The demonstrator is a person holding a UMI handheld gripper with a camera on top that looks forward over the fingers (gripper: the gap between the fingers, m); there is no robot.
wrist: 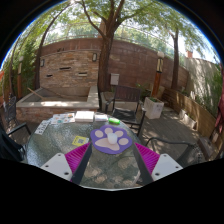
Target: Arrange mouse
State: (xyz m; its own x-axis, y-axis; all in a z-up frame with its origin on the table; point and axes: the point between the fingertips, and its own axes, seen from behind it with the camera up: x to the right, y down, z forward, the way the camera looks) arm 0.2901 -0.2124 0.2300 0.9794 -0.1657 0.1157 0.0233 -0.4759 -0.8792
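A purple mouse pad [111, 139] with a cream paw print lies on the glass table [60, 140], just ahead of my fingers. A small white shape [110, 136] sits on its middle; I cannot tell if it is the mouse. My gripper [112, 166] is open and empty, held above the table's near part. Its magenta pads show at the left [78, 157] and right [147, 158], and only bare glass lies between them.
Papers and books [84, 117] and a green item [115, 122] lie on the table's far side. A yellow item [80, 141] lies left of the pad. Metal chairs [125, 100], a white box [153, 107], a tree trunk [105, 60] and a brick wall stand beyond.
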